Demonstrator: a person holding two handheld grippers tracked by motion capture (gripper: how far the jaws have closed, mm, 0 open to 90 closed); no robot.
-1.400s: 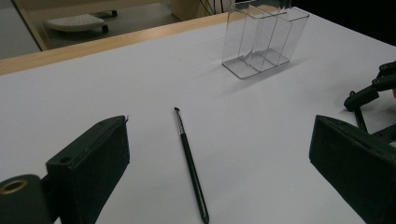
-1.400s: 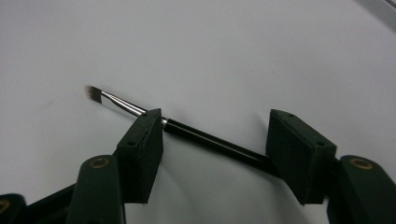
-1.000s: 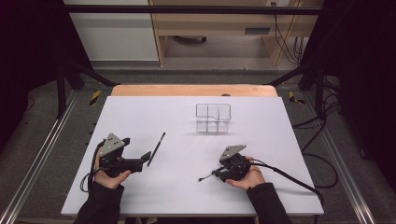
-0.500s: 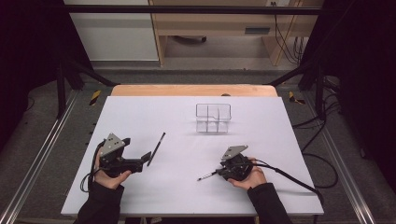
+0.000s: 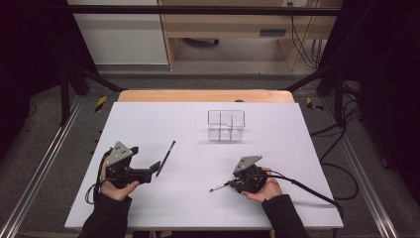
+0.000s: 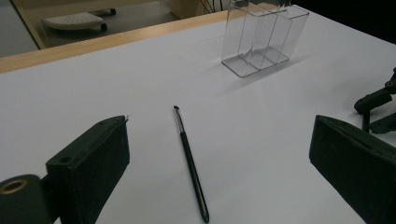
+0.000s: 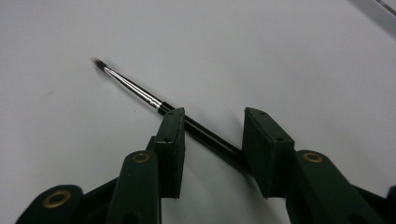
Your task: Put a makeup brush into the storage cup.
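Right gripper view: brush [image 7: 140, 93] between fingers [image 7: 170, 140] (gap remains).

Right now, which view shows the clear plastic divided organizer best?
The left gripper view: the clear plastic divided organizer stands close, upright on the white table, its inner partitions distinct. The high view shows it whole but small, toward the table's far edge. In the right gripper view I cannot pick it out with confidence.

White-topped table [image 5: 297, 129] with a wooden far edge, clear divided organizer [image 5: 226, 125] standing toward the far middle, black thin brush [image 5: 166, 157] lying left, second brush [image 5: 221, 187] lying right
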